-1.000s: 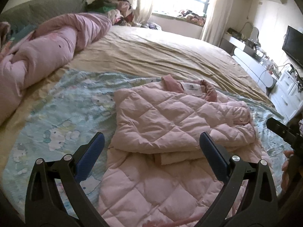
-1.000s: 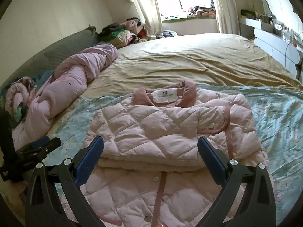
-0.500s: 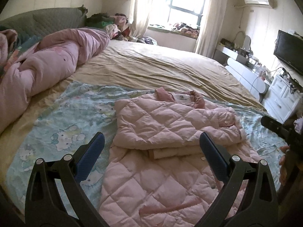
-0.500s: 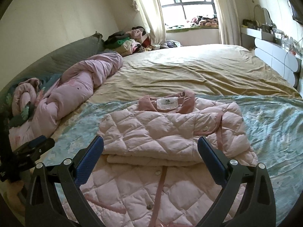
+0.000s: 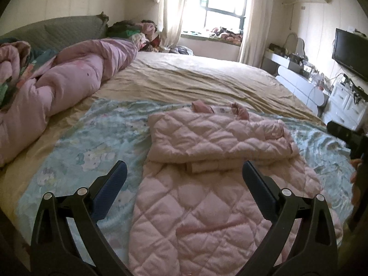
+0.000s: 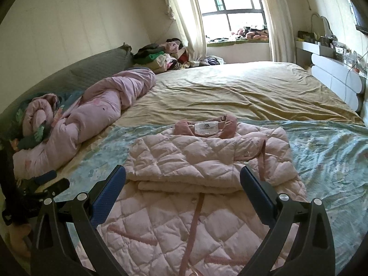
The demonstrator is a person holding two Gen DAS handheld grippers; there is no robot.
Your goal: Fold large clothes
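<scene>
Jacket: pale pink, diamond-quilted, darker pink collar. Blanket: light blue, cartoon print. Sheet: tan.

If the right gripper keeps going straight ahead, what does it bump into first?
Probably the pink quilted coat: the open right gripper points at its folded-over sleeves, just above the flat lower half. Depth is hard to judge here.

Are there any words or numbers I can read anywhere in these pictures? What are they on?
No text can be read.
White tag inside the collar of the pink quilted coat: carries a small mark and a line of print, too small and blurred to read.
Cartoon sheet: pictures only, no readable words.
</scene>
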